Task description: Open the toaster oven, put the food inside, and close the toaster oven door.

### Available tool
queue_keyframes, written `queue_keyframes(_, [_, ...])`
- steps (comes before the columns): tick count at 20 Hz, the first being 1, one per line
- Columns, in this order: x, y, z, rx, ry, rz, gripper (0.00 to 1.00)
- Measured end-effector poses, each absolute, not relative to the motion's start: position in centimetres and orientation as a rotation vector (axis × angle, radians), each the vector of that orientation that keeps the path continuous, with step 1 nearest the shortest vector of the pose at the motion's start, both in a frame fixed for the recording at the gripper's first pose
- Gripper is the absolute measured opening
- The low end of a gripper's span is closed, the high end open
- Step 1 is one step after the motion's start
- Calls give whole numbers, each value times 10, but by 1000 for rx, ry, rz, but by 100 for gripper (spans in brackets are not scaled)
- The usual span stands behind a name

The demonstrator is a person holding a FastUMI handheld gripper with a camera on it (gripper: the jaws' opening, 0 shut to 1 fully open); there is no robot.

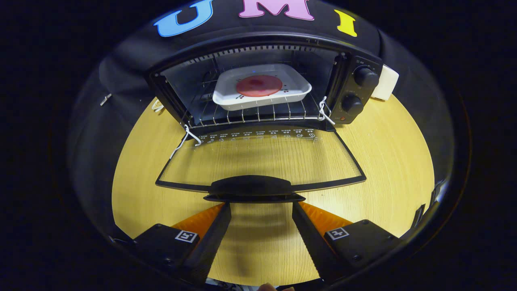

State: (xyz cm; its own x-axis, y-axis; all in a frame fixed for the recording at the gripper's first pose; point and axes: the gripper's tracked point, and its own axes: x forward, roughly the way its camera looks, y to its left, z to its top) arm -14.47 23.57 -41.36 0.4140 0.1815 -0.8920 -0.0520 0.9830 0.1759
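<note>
Food's already in, so what's left is closing the door (pixel 258 161) — it's folded flat on the table, handle (pixel 252 188) just ahead of the fingertips. The gripper (pixel 261 206) is spread wide, holding nothing. I'd hook under the handle dead centre and swing up smoothly so the hinges don't twist. Beyond that, inside the toaster oven (pixel 351 87), a white tray (pixel 291 95) sits on the wire rack (pixel 258 115) with a round red slice (pixel 259 85) in it.

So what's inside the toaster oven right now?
A white tray sits on the wire rack in the oven, holding a round reddish food. Below the rack is hidden. The door lies open; the hand-held gripper is open near its handle.
</note>
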Motion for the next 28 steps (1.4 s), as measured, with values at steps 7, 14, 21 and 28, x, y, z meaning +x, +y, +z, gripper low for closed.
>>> queue_keyframes(7, [-136, 234, -379, 158, 1049, 171, 99])
queue_keyframes(14, [-100, 230, -328, 156, 904, 173, 100])
queue_keyframes(21, [-63, 215, -271, 144, 733, 189, 99])
queue_keyframes(28, [-58, 174, -200, 118, 544, 181, 99])
